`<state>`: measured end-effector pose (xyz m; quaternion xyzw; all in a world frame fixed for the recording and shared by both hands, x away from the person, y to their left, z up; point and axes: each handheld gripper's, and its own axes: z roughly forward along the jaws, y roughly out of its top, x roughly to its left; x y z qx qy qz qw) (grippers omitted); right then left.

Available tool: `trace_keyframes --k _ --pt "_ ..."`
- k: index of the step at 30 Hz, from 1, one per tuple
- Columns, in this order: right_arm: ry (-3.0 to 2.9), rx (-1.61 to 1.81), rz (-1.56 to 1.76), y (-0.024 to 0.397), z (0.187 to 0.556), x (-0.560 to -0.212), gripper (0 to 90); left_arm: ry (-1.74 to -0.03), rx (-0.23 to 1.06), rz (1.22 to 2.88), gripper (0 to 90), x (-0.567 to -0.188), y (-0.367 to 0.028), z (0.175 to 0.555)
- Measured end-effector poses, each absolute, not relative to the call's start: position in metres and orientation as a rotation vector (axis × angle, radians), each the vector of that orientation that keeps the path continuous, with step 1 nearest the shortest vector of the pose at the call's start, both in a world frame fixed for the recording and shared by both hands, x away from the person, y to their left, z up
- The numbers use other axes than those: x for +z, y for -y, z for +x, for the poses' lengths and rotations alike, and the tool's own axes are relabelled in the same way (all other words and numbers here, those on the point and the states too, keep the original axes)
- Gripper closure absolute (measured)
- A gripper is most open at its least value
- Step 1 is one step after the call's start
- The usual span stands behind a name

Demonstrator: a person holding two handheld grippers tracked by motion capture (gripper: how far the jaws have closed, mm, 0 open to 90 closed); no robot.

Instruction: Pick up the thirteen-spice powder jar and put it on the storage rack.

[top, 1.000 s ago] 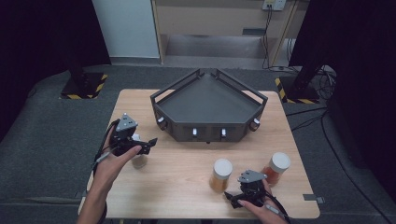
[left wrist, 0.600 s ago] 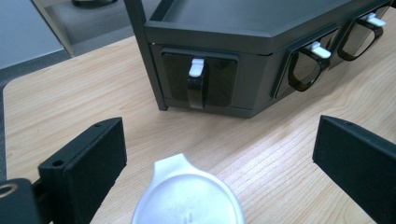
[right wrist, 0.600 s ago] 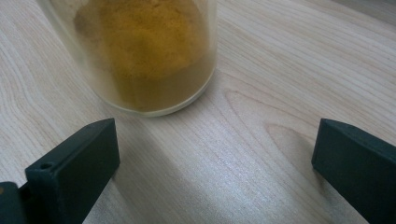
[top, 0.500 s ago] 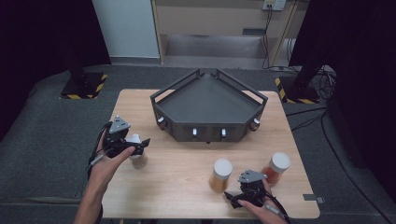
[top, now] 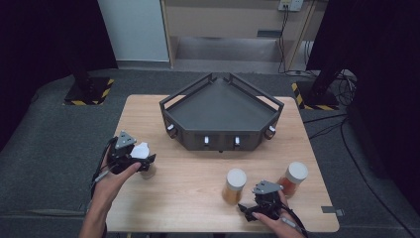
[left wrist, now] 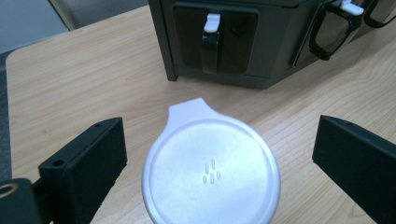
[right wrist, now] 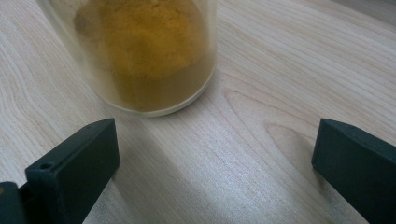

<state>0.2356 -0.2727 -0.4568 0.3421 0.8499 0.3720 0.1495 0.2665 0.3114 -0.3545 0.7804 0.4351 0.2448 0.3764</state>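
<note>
Pale wooden table (top: 198,173) stood on grey carpet, with a dark grey wedge-shaped rack tray (top: 220,111) at its far middle as your landmark. Left of and nearer than the rack, your left gripper (top: 141,162) hung over a small clear jar with a white tabbed lid (left wrist: 211,170); its jaws stood wide on either side of the lid, touching nothing. The lid's tab pointed toward the rack's front wall. Your left forearm came in from the near edge, angled up toward the rack, hand wrapped around the gripper body.

Nearer than the rack and slightly right, your right gripper (top: 250,210) lay low at the table's near edge, jaws wide. A clear jar of yellow-orange powder (right wrist: 144,56) stood just beyond them, off toward one jaw, untouched. A white-lidded jar of reddish powder (top: 293,179) stood just right of that one.
</note>
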Motion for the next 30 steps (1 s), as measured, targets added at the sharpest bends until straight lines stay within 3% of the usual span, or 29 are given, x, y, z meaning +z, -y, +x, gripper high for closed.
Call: trace_keyframes --k 16,30 --pt "-2.441 1.068 0.986 0.273 0.235 -0.457 1.1 -1.142 0.630 2.023 2.5 -0.375 -0.309 0.265" --pt "-2.440 1.067 0.988 0.272 0.235 -0.457 1.1 -1.172 0.650 1.990 11.1 -0.391 -0.307 0.260"
